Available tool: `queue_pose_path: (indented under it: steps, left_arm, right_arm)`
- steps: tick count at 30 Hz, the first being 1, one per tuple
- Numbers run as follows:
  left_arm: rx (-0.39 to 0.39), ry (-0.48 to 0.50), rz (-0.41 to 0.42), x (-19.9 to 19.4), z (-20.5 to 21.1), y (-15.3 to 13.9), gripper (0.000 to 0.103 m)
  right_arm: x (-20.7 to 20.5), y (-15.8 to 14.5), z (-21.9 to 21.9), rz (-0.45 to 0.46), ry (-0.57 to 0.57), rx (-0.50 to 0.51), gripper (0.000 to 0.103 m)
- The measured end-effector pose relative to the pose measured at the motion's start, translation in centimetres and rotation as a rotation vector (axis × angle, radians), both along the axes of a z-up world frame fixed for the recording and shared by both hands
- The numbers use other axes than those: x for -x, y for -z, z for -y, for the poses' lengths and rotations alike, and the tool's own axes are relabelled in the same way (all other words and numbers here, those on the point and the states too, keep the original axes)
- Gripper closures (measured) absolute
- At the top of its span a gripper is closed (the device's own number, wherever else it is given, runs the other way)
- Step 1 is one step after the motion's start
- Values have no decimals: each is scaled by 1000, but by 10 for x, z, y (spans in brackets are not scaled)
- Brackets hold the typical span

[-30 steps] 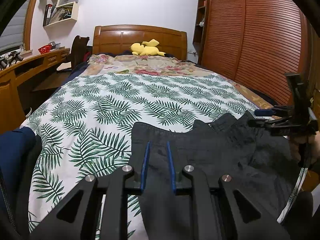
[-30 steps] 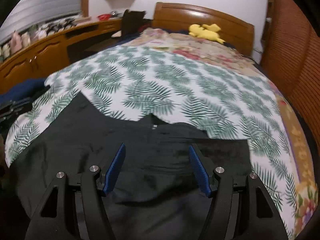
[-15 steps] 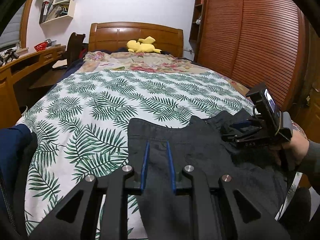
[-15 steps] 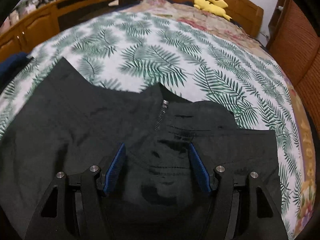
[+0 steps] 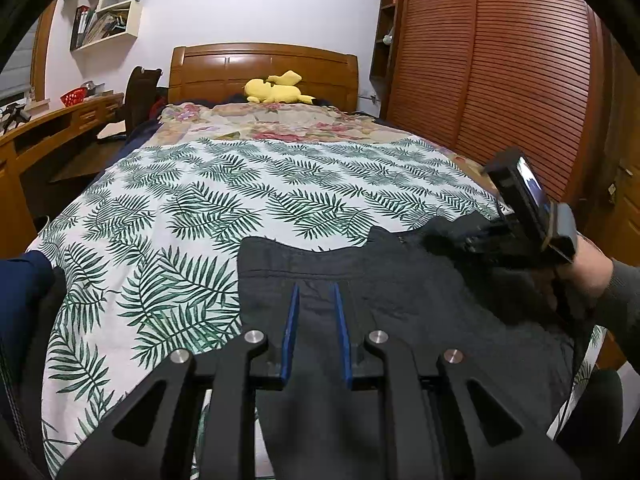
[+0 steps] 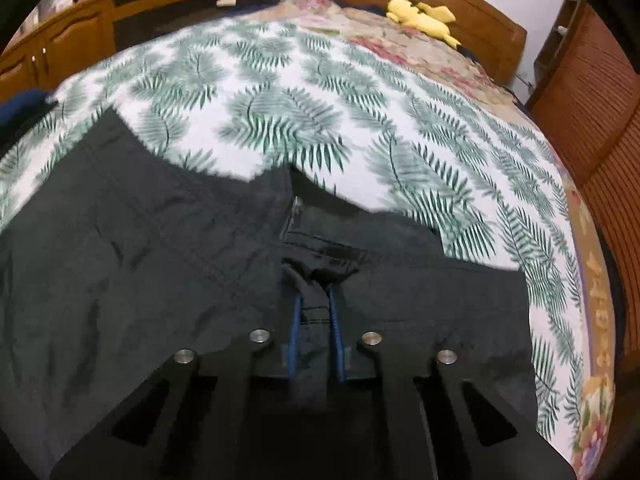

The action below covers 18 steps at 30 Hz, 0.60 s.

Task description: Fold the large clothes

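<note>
1. Black trousers (image 5: 400, 304) lie spread on the near end of the bed, on the fern-print cover (image 5: 224, 208); waistband edge faces the far side, zipper (image 6: 294, 216) open at the fly.
2. Left gripper (image 5: 315, 300): jaws close together, blue pads nearly parallel, over the left part of the trousers near the waistband; cloth shows between them, so clamped on the trousers.
3. Right gripper (image 6: 316, 308): jaws closed on a bunched fold of the trousers just below the fly, fabric puckered up between the pads.
4. In the left wrist view the right gripper (image 5: 480, 240) sits at the right side of the trousers, the person's right hand (image 5: 588, 268) behind it, its small screen tilted up.
5. Yellow plush toy (image 5: 276, 88) lies at the far end by the wooden headboard (image 5: 264, 64), on a floral blanket (image 5: 280, 124).
6. Wooden desk (image 5: 60, 124) along the left, slatted wardrobe doors (image 5: 500, 72) on the right, blue cloth (image 5: 20, 292) at near left edge.
</note>
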<state>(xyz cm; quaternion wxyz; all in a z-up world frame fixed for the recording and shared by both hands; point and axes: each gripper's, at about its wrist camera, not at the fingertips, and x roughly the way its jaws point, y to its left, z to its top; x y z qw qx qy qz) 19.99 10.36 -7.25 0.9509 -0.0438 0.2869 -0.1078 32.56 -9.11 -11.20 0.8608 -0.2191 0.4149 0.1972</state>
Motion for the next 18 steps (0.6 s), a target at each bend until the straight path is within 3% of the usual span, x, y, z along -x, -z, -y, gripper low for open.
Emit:
queue_pose_path:
  steps: [5,10,12,14,18]
  left_arm:
    - [1,17,9,0,7,-1,88]
    - [6,36,7,-6,14,1,88]
    - [11,44,1,-10,17,3,88]
    - [13,56,-9,-14,21,6,88]
    - [8,68,-31,-20,29,14,88]
  right_arm:
    - [-23,-15,-8,86,27,-25,97]
    - [-50,-5,-14,16,70,-5,92]
    - [-49,-9,-10,16,77,-28,74]
    - [-44,-23,2,32,79,-83,38]
    - [-41,-52,32,95,109,-83,28]
